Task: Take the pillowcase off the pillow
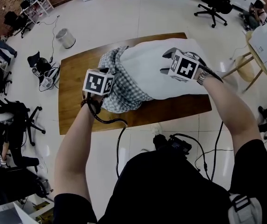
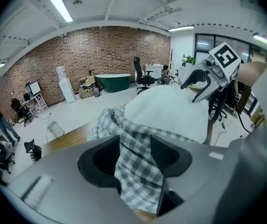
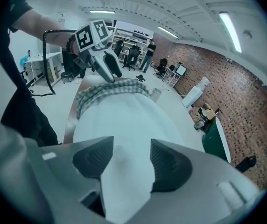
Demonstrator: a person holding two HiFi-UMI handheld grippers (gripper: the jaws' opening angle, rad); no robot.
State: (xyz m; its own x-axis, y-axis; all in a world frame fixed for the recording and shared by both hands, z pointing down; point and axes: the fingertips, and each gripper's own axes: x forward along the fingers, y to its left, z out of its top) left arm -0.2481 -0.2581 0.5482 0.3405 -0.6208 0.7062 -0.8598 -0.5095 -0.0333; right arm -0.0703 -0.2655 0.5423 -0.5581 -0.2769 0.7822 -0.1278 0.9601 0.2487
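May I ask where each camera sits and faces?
Head view: on the person's head, looking down at the table; both forearms, left hand-held gripper, right hand-held gripper show.
Left gripper view: rides the left, faces the right across the checked pillowcase; own jaws show.
Right gripper view: rides the right, faces the left along the white pillow; own jaws show.
Both gripper views share the pillow.

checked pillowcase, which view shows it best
The head view: nearly all of the checked pillowcase shows from above, bunched over one end of the white pillow. The left gripper view shows mostly a close fold between the jaws; the right gripper view shows it small, beyond the pillow.
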